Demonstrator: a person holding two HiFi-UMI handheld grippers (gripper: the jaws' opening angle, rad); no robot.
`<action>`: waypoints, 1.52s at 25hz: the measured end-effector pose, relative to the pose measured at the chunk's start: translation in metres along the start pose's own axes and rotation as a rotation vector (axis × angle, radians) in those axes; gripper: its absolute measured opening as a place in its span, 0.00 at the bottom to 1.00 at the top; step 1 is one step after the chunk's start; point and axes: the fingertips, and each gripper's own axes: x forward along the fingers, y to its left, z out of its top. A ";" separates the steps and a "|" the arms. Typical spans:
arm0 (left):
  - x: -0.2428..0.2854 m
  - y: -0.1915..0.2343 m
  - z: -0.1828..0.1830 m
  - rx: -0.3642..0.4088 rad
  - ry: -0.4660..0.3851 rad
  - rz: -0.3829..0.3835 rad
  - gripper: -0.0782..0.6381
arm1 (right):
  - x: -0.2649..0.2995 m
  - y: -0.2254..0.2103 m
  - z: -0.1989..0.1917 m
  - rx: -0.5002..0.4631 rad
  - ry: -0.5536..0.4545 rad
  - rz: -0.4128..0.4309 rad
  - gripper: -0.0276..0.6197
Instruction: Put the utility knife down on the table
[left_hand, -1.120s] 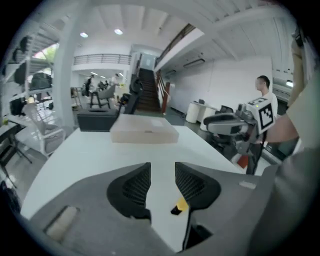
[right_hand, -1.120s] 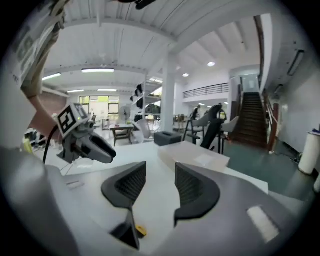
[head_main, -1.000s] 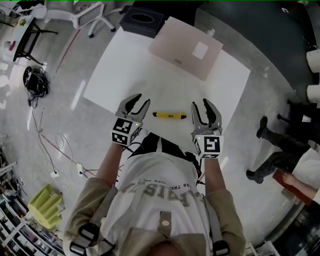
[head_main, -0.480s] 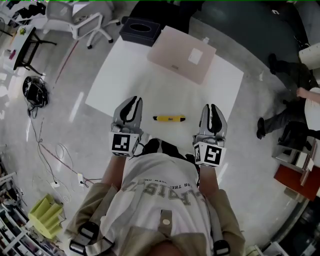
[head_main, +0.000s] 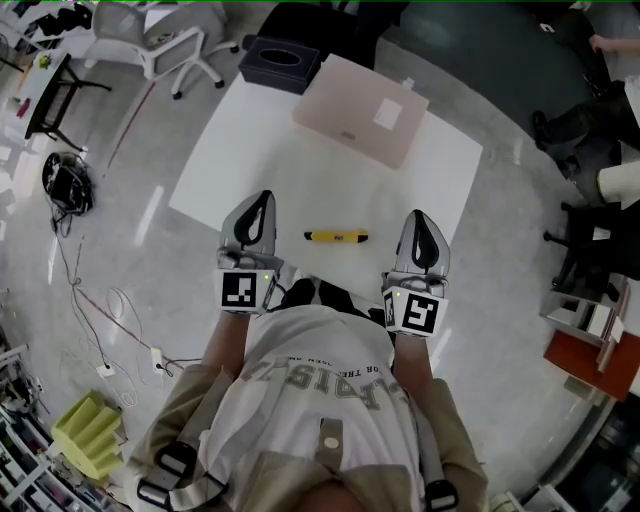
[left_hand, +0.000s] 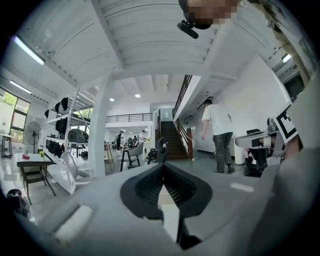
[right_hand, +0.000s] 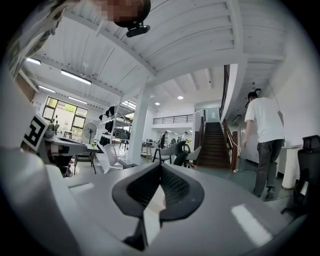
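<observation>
Over the white table (head_main: 300, 150), which has a flat pink box (head_main: 350, 110) at its far side, the left gripper (head_main: 260, 203) and right gripper (head_main: 420, 222) hover level, each with jaws just closed together on nothing, and the yellow utility knife (head_main: 336, 236) lies flat between them, untouched.

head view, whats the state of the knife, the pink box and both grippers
utility knife, lying flat on the white table, ungripped
pink box, lying flat on the table
left gripper, just closed, shut, empty
right gripper, just closed, shut, empty
</observation>
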 end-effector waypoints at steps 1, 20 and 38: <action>0.000 0.000 0.003 -0.003 -0.008 0.001 0.13 | 0.000 0.000 0.002 -0.004 -0.004 0.001 0.05; 0.011 -0.001 0.033 0.028 -0.103 0.023 0.13 | 0.007 0.003 0.015 -0.023 -0.060 -0.009 0.04; 0.014 0.002 0.052 0.019 -0.123 0.025 0.13 | 0.006 0.001 0.012 0.024 -0.050 0.001 0.04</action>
